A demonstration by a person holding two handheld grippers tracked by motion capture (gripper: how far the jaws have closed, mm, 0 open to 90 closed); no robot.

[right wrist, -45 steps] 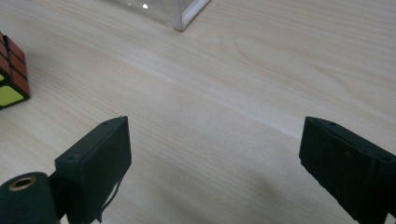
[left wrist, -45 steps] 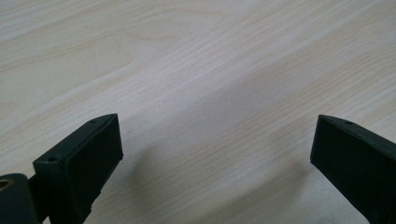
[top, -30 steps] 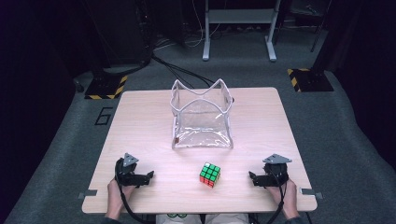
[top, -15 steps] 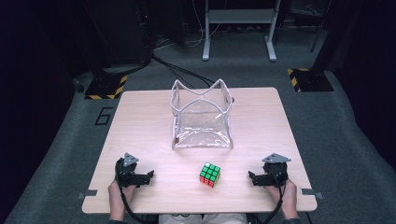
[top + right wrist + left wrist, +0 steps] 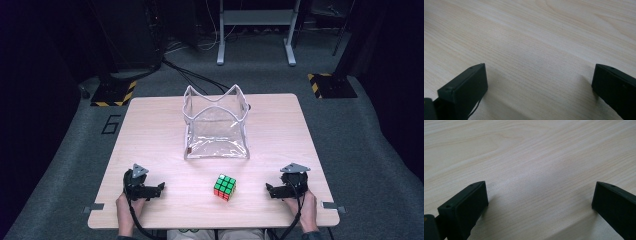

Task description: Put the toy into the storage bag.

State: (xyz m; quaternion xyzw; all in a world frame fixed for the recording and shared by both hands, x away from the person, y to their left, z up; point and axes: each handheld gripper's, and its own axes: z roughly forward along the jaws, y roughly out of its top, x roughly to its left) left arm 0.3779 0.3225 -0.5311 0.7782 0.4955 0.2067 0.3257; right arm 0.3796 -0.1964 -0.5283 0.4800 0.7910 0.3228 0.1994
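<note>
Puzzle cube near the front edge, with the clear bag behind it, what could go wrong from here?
The puzzle cube lies alone between two open claws, left claw and right claw; a one-sided nudge could slide it toward the table's front edge. The clear bag looks light and soft-walled, so dropping the cube in may fold or tip it.

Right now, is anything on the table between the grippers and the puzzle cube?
No. Only bare table lies between the puzzle cube and the left gripper or the right gripper. Both are open, empty and apart from it.
</note>
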